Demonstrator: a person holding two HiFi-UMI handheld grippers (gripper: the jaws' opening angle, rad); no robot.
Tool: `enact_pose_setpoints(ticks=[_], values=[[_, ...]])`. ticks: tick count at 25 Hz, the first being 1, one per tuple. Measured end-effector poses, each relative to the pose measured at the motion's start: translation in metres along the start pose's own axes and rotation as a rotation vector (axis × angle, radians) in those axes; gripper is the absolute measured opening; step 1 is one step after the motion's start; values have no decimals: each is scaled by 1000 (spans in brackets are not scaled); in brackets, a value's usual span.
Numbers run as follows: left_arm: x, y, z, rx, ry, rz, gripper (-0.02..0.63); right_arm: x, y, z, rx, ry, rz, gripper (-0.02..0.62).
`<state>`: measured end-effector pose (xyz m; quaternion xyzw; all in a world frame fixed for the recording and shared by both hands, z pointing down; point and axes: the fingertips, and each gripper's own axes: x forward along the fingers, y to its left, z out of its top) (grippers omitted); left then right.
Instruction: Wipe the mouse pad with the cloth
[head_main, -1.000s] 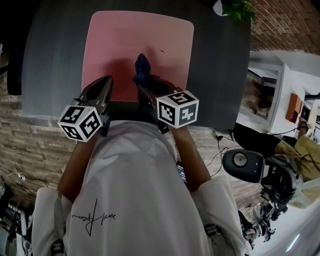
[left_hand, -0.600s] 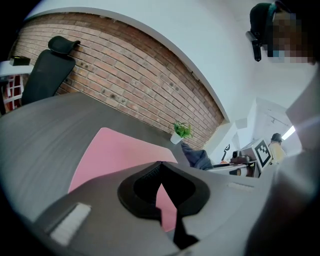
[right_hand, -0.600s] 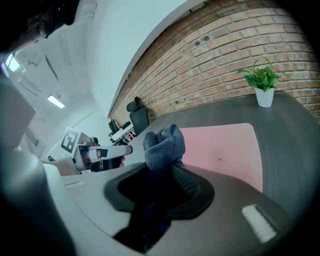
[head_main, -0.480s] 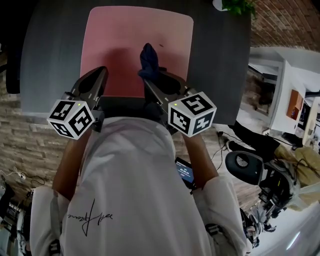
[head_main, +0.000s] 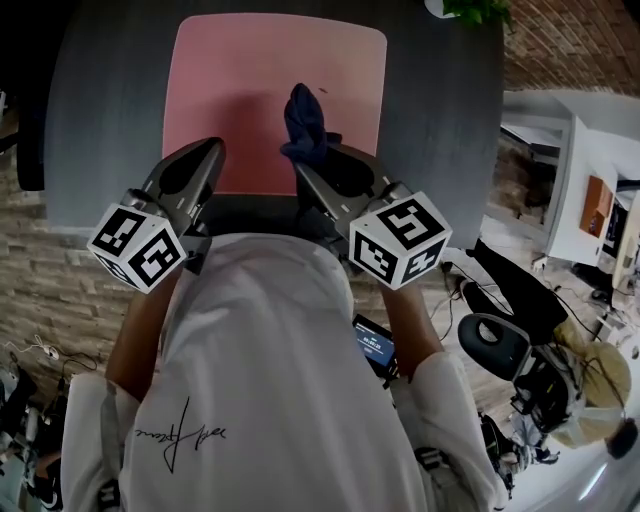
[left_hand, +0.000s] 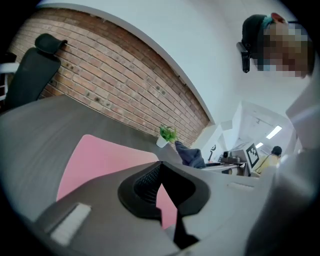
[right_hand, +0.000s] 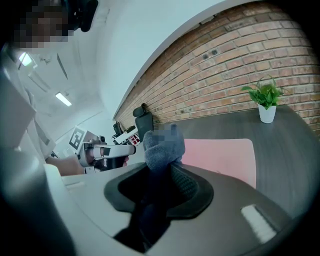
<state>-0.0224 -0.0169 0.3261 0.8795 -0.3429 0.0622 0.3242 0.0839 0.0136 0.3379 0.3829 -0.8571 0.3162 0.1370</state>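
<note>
The pink mouse pad (head_main: 262, 80) lies on a dark grey table (head_main: 110, 110). My right gripper (head_main: 310, 158) is shut on a dark blue cloth (head_main: 304, 120), which bunches up above the pad's near right part. In the right gripper view the cloth (right_hand: 164, 146) sticks out between the jaws, with the pad (right_hand: 222, 156) beyond it. My left gripper (head_main: 212, 150) hovers at the pad's near left edge, shut with nothing in it. In the left gripper view its jaws meet over the pad (left_hand: 95, 160), and the cloth (left_hand: 190, 155) shows to the right.
A small potted plant (head_main: 472, 14) stands at the table's far right corner. A black office chair (left_hand: 31, 70) stands beyond the table, before a brick wall. To the right of the table are white furniture (head_main: 560, 190), cables and equipment on the floor.
My right gripper has carried the cloth forward and a little right over the pad's near part. The left gripper has barely shifted.
</note>
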Motion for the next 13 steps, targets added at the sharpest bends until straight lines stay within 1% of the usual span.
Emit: enact_pose_setpoints(ticks=[2, 5, 9, 13], values=[[2, -10, 0, 2, 21, -53, 12, -3, -2, -1, 3, 0, 3, 120], [3, -17, -3, 12, 34, -75, 15, -7, -4, -5, 7, 10, 0, 120], [-2, -18, -8, 42, 48, -51, 15, -13, 0, -8, -27, 15, 6, 120], [-3, -16, -14, 41, 55, -22, 15, -20, 1, -12, -39, 11, 23, 120]])
